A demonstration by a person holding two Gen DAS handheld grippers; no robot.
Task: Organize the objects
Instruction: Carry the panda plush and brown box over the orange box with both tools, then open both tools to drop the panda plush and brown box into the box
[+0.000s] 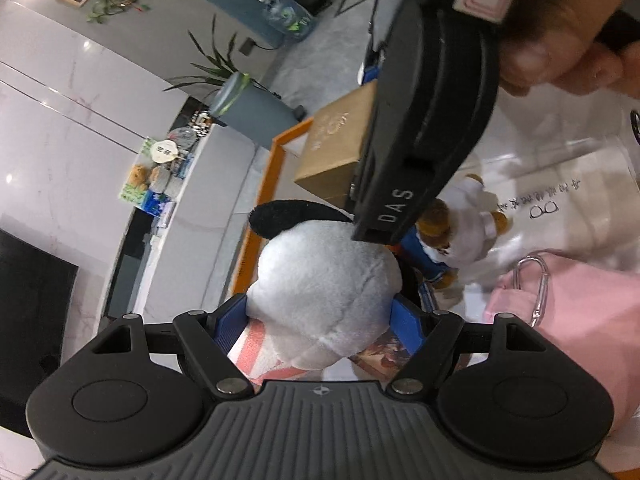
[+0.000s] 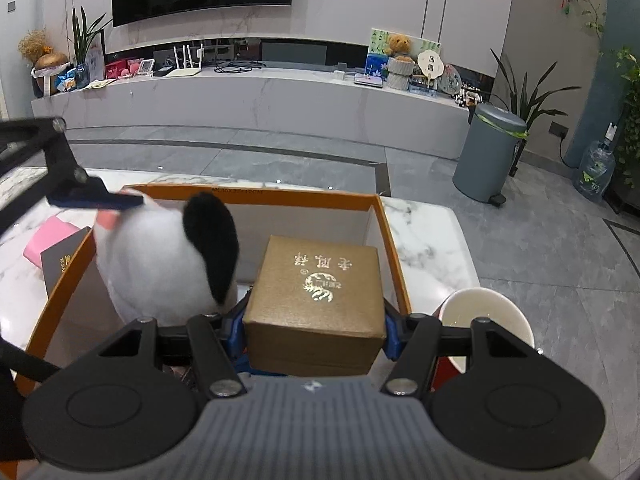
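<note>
1. The left gripper (image 1: 320,320) is closed on the white plush dog with black ears (image 1: 324,300); its blue finger pads (image 1: 230,320) are pressed against both sides of the toy.
2. The plush dog is held within the open orange-rimmed cardboard box (image 2: 396,280), at its left side; a pink-striped part is seen beneath its head.
3. The right gripper (image 2: 314,328) is clamped on the brown square gift box with gold print (image 2: 320,296); this box is positioned inside the orange-rimmed box, just beside the plush dog.
4. A small brown teddy bear in white clothing (image 1: 460,236) is seen lying beyond the plush dog; a white bowl (image 2: 486,316) is seen outside the box's right wall.
</note>
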